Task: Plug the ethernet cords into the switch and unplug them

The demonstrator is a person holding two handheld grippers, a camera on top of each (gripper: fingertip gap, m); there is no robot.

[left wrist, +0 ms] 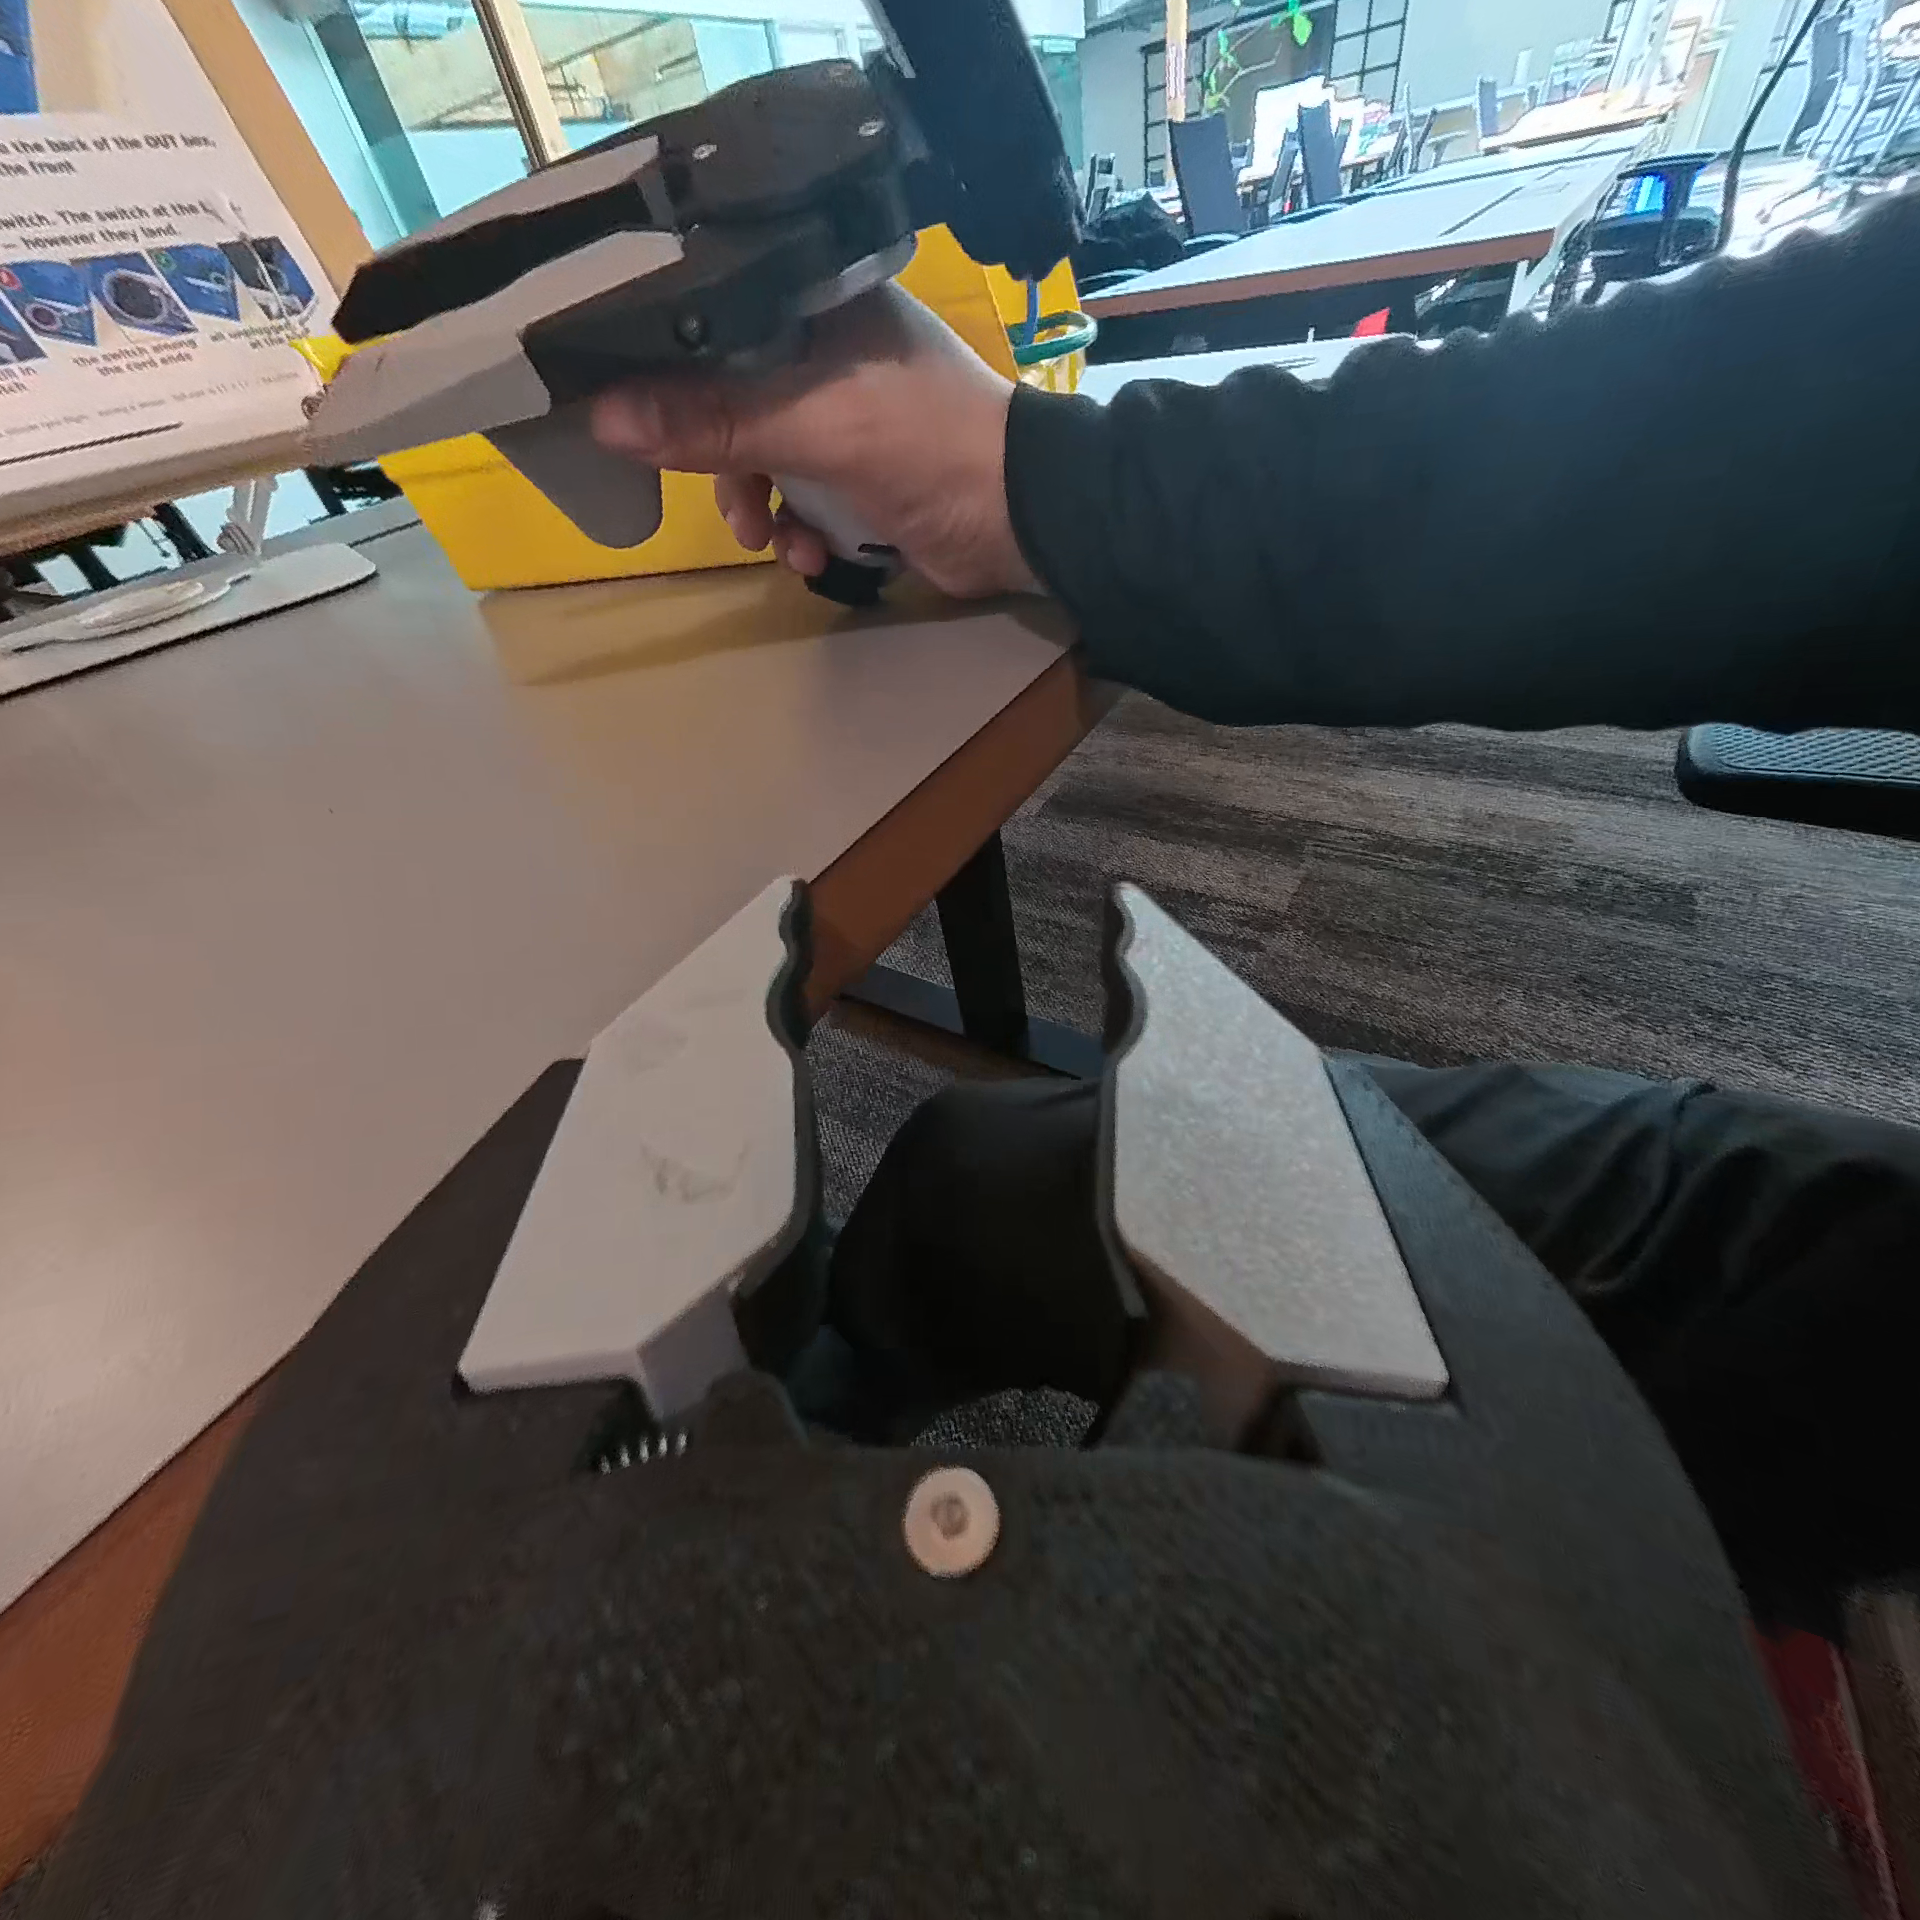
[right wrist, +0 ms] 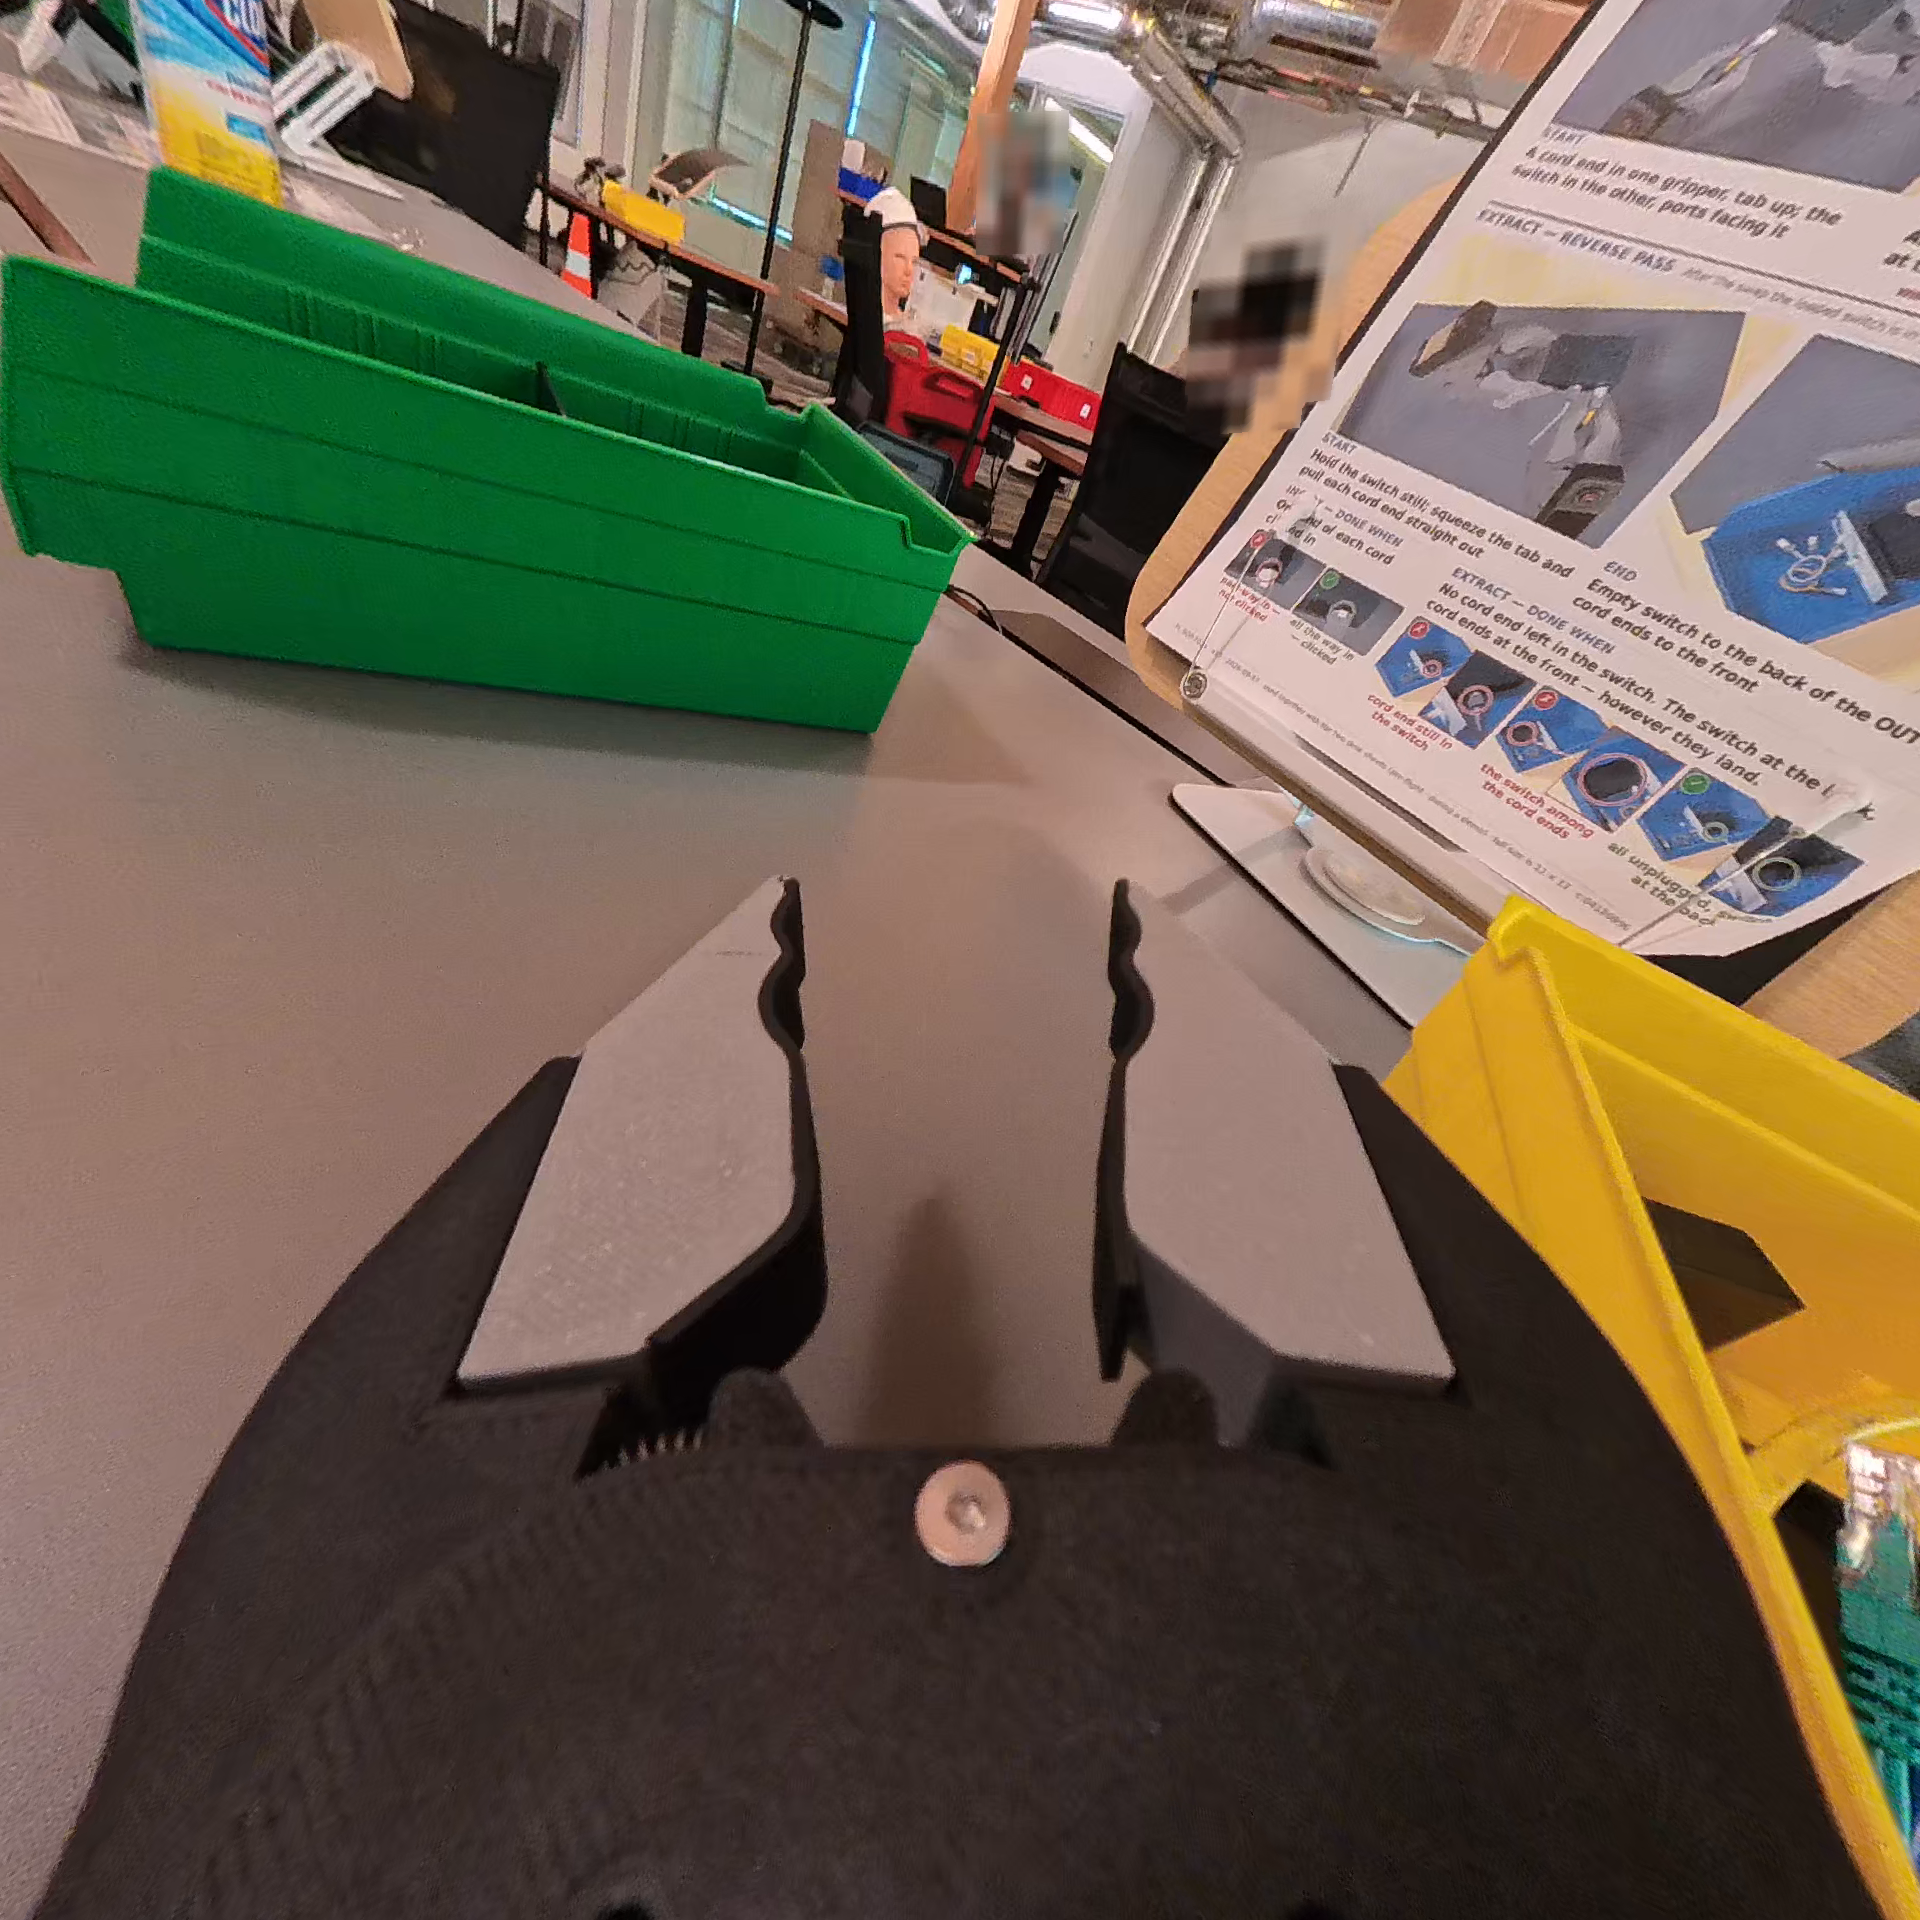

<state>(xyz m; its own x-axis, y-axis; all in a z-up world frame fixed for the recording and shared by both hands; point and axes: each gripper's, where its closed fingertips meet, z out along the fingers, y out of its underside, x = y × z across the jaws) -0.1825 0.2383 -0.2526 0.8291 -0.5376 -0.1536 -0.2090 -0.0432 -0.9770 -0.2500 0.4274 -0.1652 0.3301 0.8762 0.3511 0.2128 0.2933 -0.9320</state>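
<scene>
My left gripper (left wrist: pixel 956 935) is open and empty, low at the near corner of the grey table (left wrist: pixel 364 883), pointing past its edge toward the carpet. My right gripper (right wrist: pixel 954 914) is open and empty, just above the table top. It also shows in the left wrist view (left wrist: pixel 338 364), held by a hand in front of a yellow bin (left wrist: pixel 582 530). A green and blue cord loop (left wrist: pixel 1051 335) sticks up over that bin's far end. In the right wrist view the yellow bin (right wrist: pixel 1621 1164) is at the right, with a green piece (right wrist: pixel 1878 1621) inside, cut off. No switch is in view.
Two green bins (right wrist: pixel 468 582) lie on the table ahead left of my right gripper. An instruction sheet on a stand (right wrist: pixel 1558 582) stands ahead right, beside the yellow bin; it also shows in the left wrist view (left wrist: pixel 125 270). A person's dark sleeve (left wrist: pixel 1455 499) reaches in from the right. To the green piece (right wrist: pixel 1878 1621): right tips about 15 cm, left tips about 30 cm.
</scene>
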